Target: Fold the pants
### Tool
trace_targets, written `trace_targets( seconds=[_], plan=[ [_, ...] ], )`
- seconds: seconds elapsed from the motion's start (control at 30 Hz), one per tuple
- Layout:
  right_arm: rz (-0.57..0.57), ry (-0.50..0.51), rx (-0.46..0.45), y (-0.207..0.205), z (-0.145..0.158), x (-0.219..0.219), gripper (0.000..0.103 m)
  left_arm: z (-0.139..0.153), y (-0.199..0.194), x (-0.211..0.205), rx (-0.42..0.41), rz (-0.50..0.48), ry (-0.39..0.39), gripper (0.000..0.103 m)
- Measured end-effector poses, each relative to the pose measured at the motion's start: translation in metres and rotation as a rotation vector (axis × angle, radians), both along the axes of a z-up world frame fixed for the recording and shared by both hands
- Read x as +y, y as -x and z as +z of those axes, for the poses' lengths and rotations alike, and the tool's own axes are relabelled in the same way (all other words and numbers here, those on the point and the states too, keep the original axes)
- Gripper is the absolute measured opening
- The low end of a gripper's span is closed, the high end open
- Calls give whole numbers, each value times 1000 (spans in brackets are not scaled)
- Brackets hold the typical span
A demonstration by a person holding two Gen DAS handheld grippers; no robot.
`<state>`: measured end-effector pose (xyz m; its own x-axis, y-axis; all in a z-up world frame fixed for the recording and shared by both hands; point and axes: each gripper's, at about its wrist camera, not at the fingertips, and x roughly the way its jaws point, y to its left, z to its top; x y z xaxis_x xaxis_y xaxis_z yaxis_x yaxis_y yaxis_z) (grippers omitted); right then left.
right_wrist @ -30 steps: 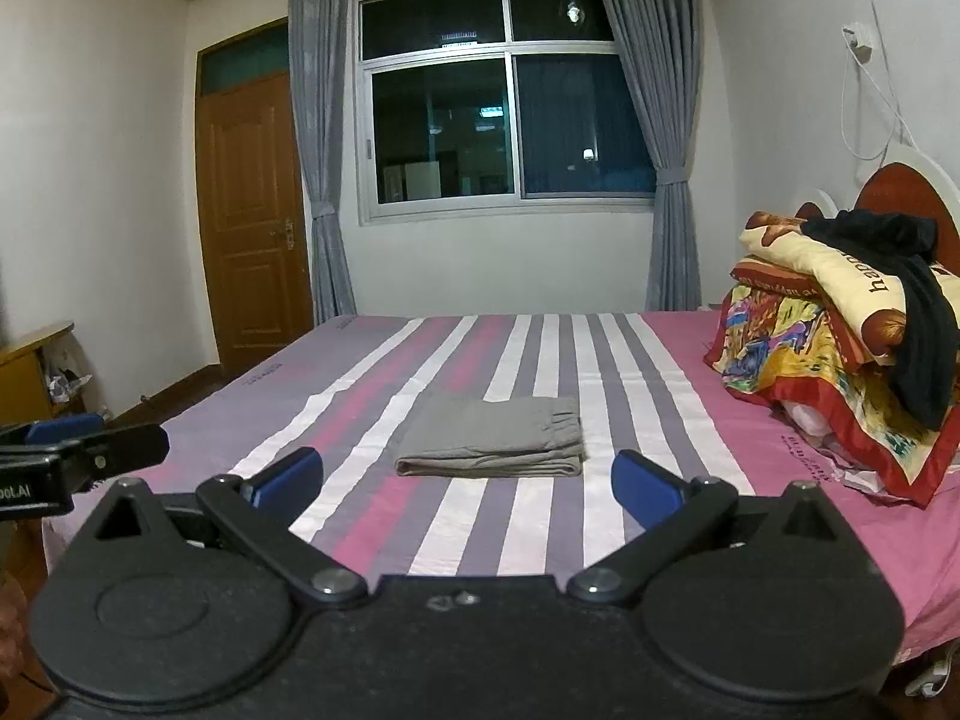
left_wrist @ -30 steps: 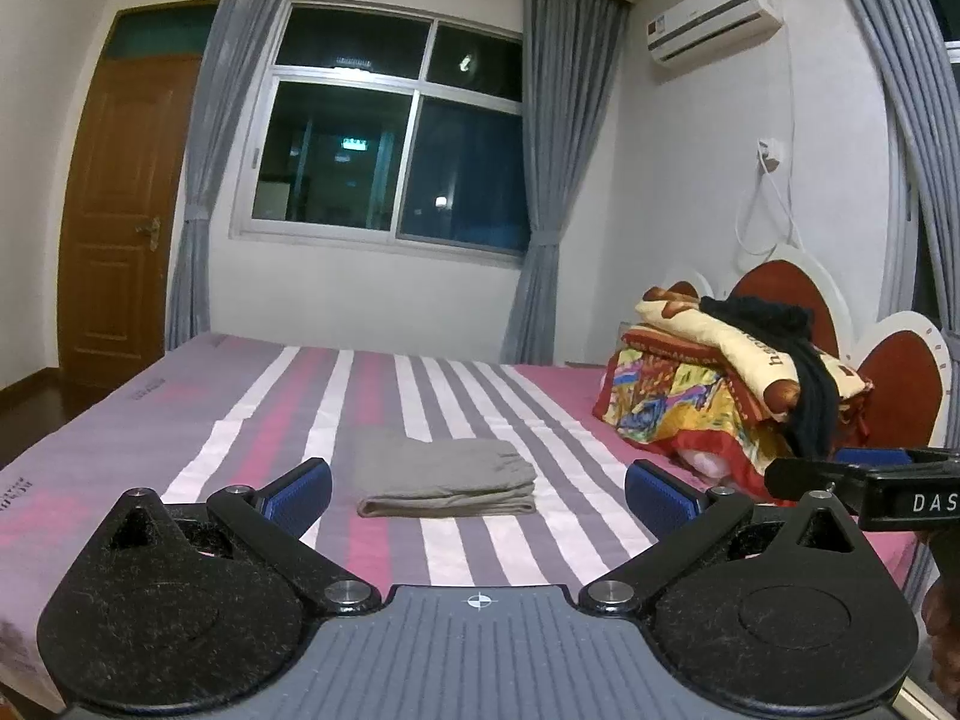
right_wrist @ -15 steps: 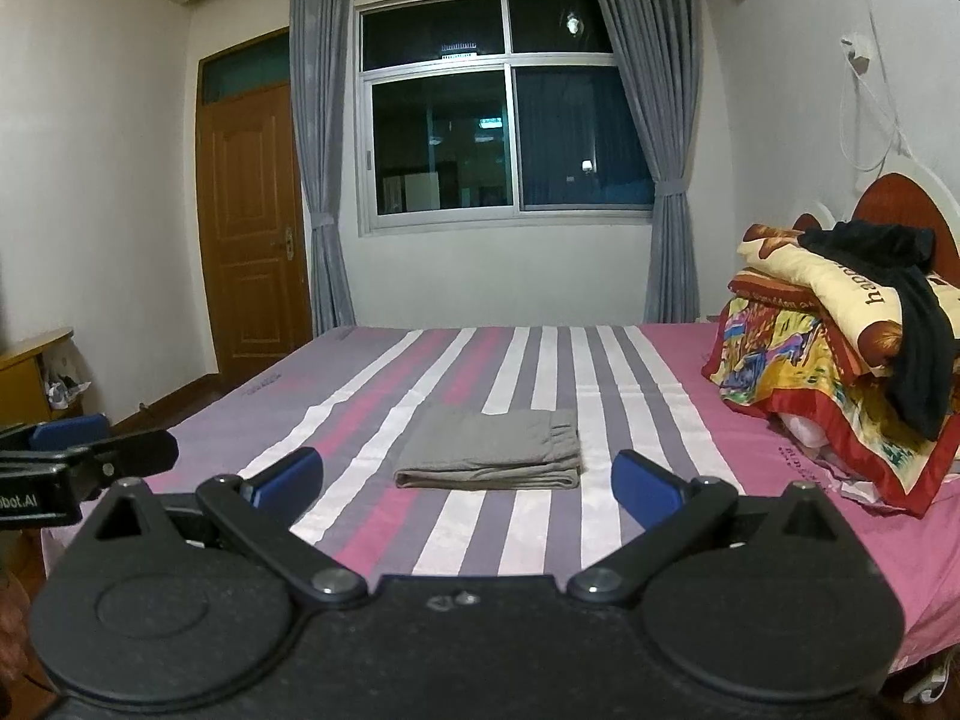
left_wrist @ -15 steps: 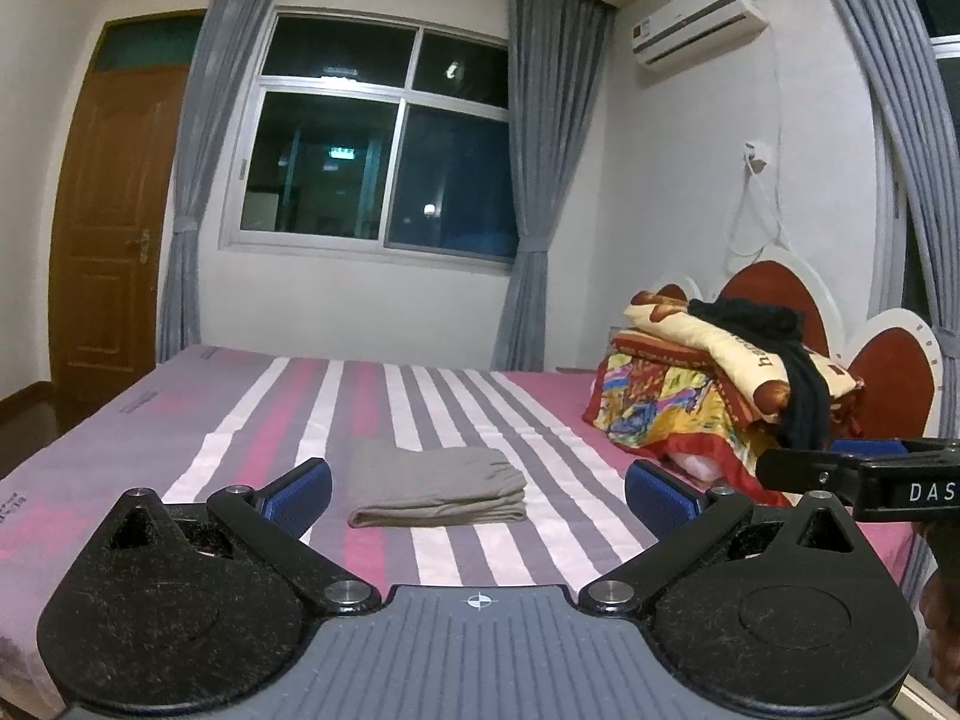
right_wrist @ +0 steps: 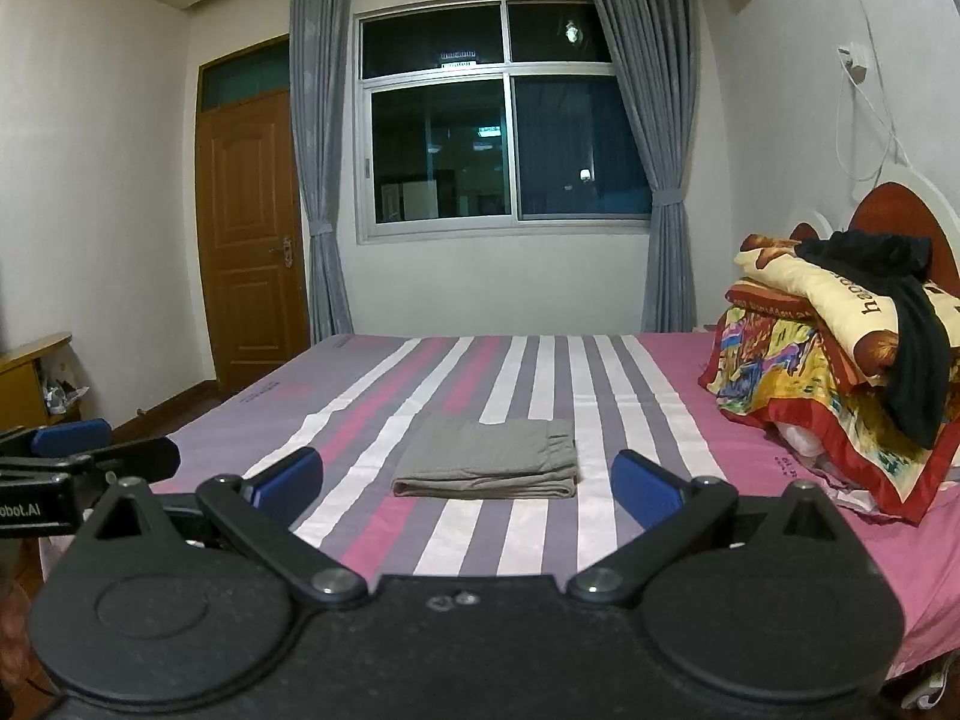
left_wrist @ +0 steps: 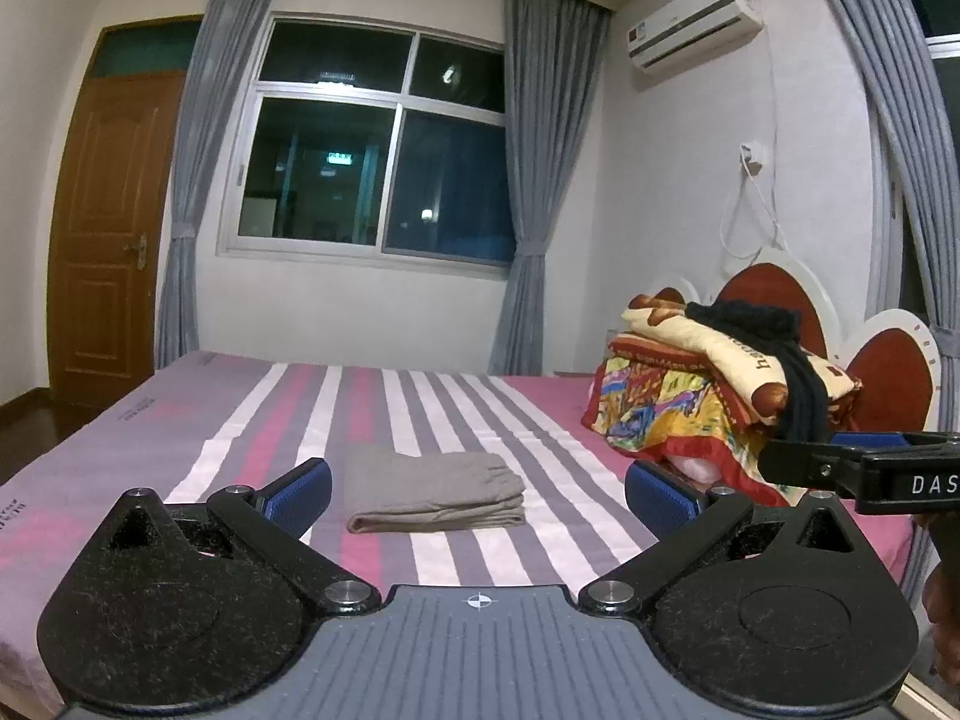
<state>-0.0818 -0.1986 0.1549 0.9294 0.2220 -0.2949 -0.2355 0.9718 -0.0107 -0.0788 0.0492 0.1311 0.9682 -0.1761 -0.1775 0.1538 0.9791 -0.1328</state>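
- My left tool [left_wrist: 477,495] hung with its blue pads spread wide and nothing between them, back from the near edge of the striped bed [left_wrist: 180,438]; the grey pants [left_wrist: 435,489] lay folded in a flat stack near the middle of the mattress, well apart from both tools.
- My right tool [right_wrist: 468,480] was likewise spread and empty, level with the same stack.
- The fold looked finished to me; the risk I saw was a careless return, where a pad might snag the top layer or the bunched waistband end and drag the stack open.
- The left wrist view alone showed the whole air conditioner [left_wrist: 696,21] and the right tool's arm at its right edge.
- The right wrist view alone showed a wooden cabinet [right_wrist: 36,372] by the door, the left tool's arm at its left edge, and the bedding pile [right_wrist: 828,372] more fully.
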Motion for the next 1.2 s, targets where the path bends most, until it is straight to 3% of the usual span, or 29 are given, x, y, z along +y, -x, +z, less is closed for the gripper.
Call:
trace_targets(
  seconds=[1.2],
  plan=[
    [2, -1, -2, -4, -3, 0, 103, 1, -1, 3, -11, -2, -17, 103]
  ],
)
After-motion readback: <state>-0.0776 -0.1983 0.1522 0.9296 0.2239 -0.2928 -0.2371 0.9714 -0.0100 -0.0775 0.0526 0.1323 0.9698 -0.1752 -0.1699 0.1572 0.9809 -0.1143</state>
